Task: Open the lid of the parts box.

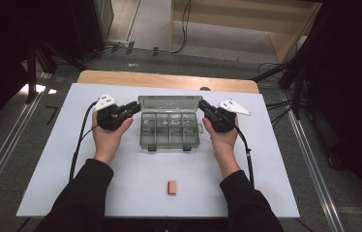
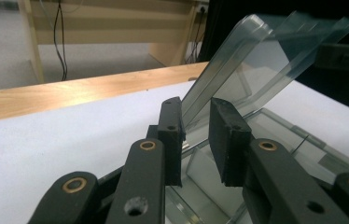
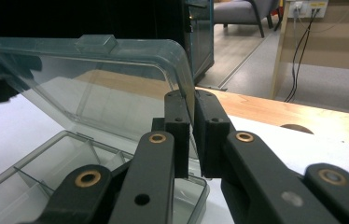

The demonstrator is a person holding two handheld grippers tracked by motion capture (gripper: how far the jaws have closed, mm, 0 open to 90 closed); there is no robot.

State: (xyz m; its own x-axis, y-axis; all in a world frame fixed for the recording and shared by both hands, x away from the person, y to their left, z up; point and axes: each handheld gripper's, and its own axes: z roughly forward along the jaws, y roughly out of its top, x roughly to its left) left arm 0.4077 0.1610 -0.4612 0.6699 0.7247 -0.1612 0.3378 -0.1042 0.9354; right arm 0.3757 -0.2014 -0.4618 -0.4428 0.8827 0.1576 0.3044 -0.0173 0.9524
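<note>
A clear plastic compartment box [image 1: 169, 137] stands in the middle of the white table, its lid [image 1: 169, 103] raised and leaning back. My left gripper [image 1: 133, 107] is at the lid's left edge. In the left gripper view the jaws [image 2: 196, 121] stand slightly apart around the lid's edge [image 2: 256, 65], with no firm press visible. My right gripper [image 1: 203, 105] is at the lid's right edge. In the right gripper view its jaws [image 3: 192, 112] pinch the thin lid wall [image 3: 93, 84] above the box's compartments [image 3: 46, 172].
A small orange block [image 1: 172, 187] lies near the front edge of the white table [image 1: 48, 169]. A wooden strip [image 1: 169, 79] borders the back. Cables trail from both grippers along the forearms. Floor rails run on either side.
</note>
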